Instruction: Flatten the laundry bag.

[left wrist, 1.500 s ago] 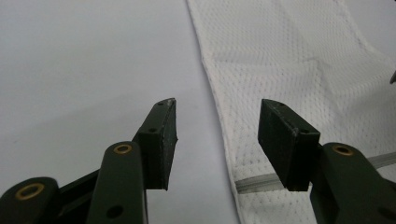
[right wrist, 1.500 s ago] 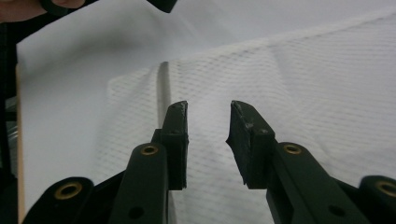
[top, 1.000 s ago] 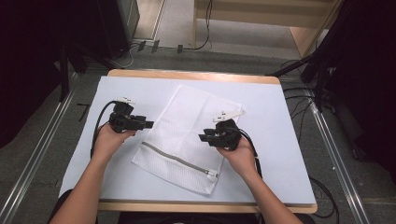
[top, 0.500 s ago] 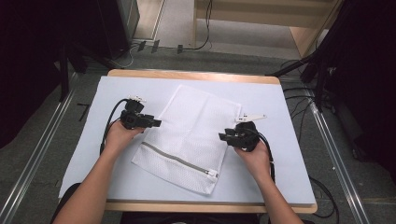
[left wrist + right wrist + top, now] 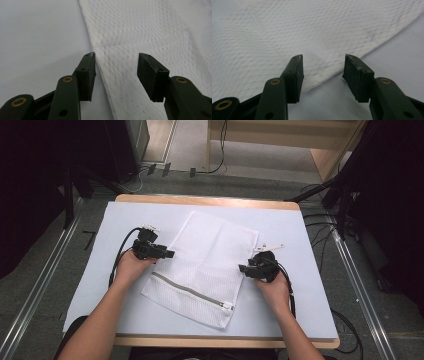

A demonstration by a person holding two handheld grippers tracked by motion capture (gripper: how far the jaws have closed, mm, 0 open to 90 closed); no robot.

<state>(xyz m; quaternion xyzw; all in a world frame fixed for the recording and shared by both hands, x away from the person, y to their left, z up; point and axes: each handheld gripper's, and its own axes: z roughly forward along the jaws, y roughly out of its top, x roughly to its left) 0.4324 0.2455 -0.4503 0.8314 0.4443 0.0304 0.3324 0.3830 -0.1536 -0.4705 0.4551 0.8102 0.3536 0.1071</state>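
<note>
The white mesh laundry bag [image 5: 205, 267] lies flat on the worktop [image 5: 300, 310], a little turned, with its zipper [image 5: 192, 291] along the end nearest the worktop's front edge. It looks light, soft and limp, so it will probably sag and fold when lifted; the best places to hold it seem to be the long side hems.

The left gripper [image 5: 169, 254] sits at the bag's left hem, its jaws apart and just closing a little, with the hem between them but not yet pinched. The right gripper [image 5: 243, 268] sits at the right hem, its jaws just opening, the cloth edge between them and not pressed.

Beyond the bag, toward the back edge and both far corners, the worktop offers much free room for moving.
</note>
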